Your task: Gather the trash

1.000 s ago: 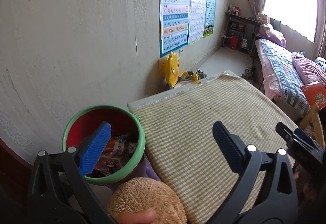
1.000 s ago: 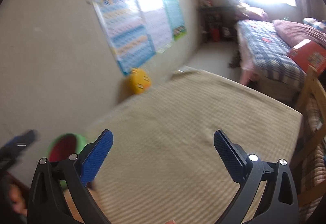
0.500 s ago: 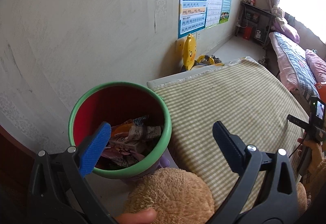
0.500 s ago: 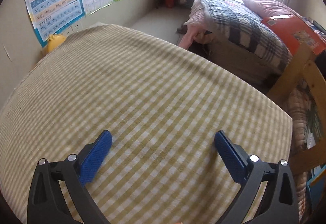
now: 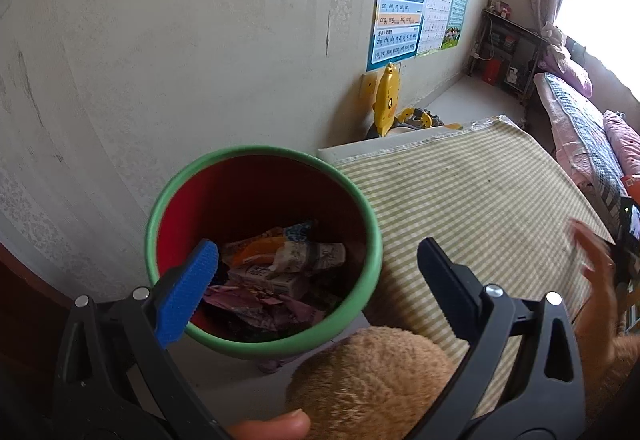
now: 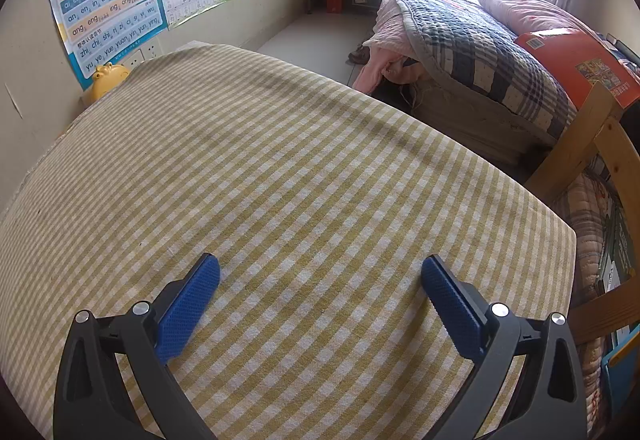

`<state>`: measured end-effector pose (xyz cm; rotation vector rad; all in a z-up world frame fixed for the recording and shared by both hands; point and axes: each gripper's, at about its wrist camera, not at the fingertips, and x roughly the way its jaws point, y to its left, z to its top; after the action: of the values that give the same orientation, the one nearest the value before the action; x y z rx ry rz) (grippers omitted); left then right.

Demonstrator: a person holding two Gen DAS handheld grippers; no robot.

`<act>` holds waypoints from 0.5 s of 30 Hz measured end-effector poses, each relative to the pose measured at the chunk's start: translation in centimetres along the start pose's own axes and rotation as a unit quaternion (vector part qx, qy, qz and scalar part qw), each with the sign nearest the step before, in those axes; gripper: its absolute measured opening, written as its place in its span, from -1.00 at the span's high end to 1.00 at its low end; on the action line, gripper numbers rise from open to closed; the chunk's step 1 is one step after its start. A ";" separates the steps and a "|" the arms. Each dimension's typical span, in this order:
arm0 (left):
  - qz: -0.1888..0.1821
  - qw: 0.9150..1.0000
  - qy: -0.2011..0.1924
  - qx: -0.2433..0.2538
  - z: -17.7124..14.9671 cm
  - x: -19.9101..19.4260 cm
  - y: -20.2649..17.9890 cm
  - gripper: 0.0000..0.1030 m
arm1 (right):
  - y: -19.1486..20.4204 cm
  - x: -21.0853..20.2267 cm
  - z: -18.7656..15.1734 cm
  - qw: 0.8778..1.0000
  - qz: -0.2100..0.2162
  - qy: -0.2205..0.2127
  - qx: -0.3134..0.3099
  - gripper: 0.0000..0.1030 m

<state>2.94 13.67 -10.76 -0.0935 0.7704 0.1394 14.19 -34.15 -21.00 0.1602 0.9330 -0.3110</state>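
Observation:
A red bin with a green rim (image 5: 168, 195) stands at the table's left end by the wall, holding crumpled wrappers and paper trash (image 5: 276, 272). My left gripper (image 5: 316, 264) is open and empty, hovering just above the bin's near rim. My right gripper (image 6: 320, 280) is open and empty, low over the yellow checked tablecloth (image 6: 304, 159). No loose trash shows on the cloth.
A brown plush toy (image 5: 372, 380) lies at the near edge beside the bin. A person's hand (image 5: 596, 280) is at the table's right side. A yellow duck toy (image 5: 390, 99) stands by the wall. A bed (image 6: 472, 39) and a wooden chair (image 6: 592, 159) lie beyond the table.
My left gripper moved closer over the bin, which now fills more of the view. My right gripper swung away from the bin and lowered over the tablecloth.

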 end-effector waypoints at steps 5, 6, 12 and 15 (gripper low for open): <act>0.009 1.000 -0.019 -0.017 -0.2 -1.4 3.2 -0.90 | 0.0 -0.5 0.0 1.000 0.000 0.000 0.000 -0.88; 0.012 0.999 -0.024 -0.023 -0.3 -1.9 3.9 -0.90 | 0.0 -0.5 0.0 1.000 0.000 0.000 0.000 -0.88; 0.025 0.998 -0.052 -0.040 -0.8 -4.3 6.6 -0.90 | 0.0 -0.4 0.1 1.000 0.000 0.000 0.000 -0.88; 0.024 0.997 -0.068 -0.039 -1.1 -5.6 6.9 -0.90 | 0.0 0.1 0.0 1.000 0.000 0.000 0.000 -0.88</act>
<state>-2.86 19.87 -7.83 -0.1380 0.6318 0.2191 14.28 -34.19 -21.07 0.1604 0.9327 -0.3108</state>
